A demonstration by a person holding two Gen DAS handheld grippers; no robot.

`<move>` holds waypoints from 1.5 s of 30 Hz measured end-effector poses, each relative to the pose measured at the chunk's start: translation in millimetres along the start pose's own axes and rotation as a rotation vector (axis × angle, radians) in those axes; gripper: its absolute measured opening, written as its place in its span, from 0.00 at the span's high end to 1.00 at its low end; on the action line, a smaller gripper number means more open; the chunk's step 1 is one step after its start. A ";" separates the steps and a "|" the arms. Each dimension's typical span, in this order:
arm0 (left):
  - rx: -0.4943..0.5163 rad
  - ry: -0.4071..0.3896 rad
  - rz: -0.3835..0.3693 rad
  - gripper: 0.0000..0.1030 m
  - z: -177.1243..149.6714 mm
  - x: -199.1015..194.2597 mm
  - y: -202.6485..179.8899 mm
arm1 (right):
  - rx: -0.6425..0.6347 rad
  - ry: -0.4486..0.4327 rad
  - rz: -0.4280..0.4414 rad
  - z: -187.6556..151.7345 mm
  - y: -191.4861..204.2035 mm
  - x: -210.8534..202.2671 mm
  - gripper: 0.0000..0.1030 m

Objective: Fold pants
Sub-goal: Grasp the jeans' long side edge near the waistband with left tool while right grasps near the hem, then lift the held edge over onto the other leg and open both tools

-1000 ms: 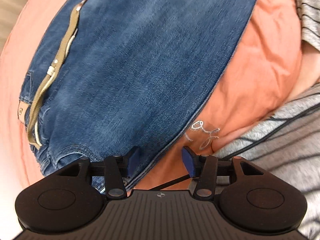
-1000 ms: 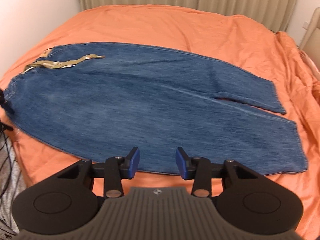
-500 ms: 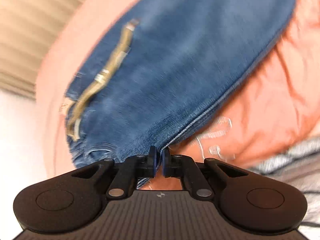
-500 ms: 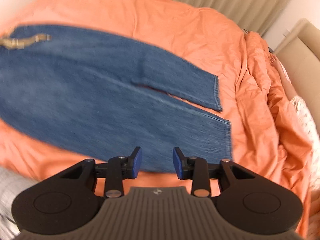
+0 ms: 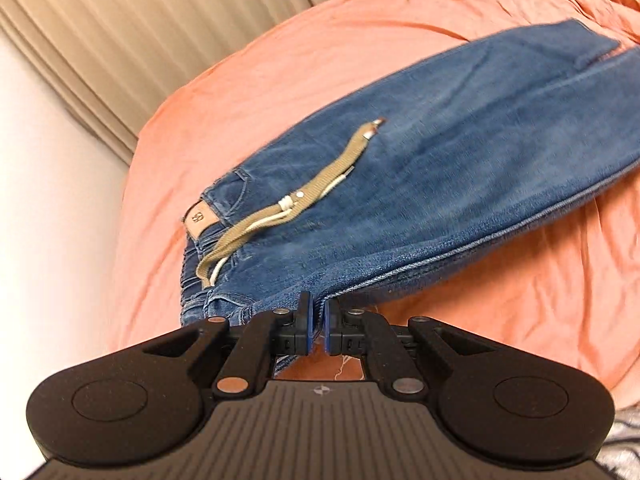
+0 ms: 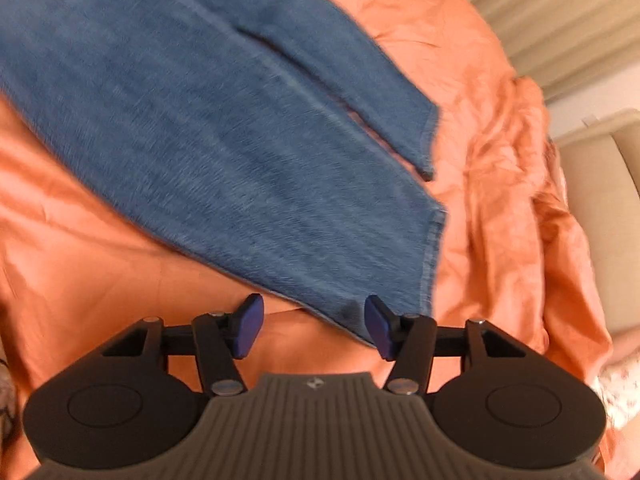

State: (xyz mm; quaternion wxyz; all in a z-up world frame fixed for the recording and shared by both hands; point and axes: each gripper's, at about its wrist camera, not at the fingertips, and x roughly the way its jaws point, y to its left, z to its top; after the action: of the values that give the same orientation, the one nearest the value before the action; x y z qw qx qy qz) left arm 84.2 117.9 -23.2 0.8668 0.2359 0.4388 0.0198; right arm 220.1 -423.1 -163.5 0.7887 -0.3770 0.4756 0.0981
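Blue jeans (image 5: 440, 184) lie across an orange bedsheet (image 5: 304, 52), with a tan drawstring (image 5: 296, 200) and a leather patch (image 5: 200, 218) at the waist. My left gripper (image 5: 316, 326) is shut on the near waist edge of the jeans and lifts it off the sheet. In the right wrist view the two legs of the jeans (image 6: 224, 132) run to their hems (image 6: 434, 240). My right gripper (image 6: 314, 326) hangs over the near leg's lower corner, its jaws opening. Denim shows between the jaws, and the pads do not press on it.
Beige curtains (image 5: 152, 28) hang behind the bed, and a white wall (image 5: 44, 184) stands to the left. The sheet (image 6: 512, 184) is rumpled at the bed's right side. A beige padded piece of furniture (image 6: 600, 184) stands beyond it.
My left gripper closed on the waist edge and rose with it, rolling. My right gripper swung right along the legs and down to the near hem corner, and its jaws widened.
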 end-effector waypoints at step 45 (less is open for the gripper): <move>-0.086 0.098 0.117 0.95 168.0 279.9 58.4 | -0.085 -0.005 -0.216 291.0 -81.5 218.2 1.00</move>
State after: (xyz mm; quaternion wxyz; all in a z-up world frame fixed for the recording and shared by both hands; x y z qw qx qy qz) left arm 395.5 171.5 -124.0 0.8511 0.2224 0.4648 0.1006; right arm 573.9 -324.1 -225.9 0.7791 -0.4587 0.4259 0.0335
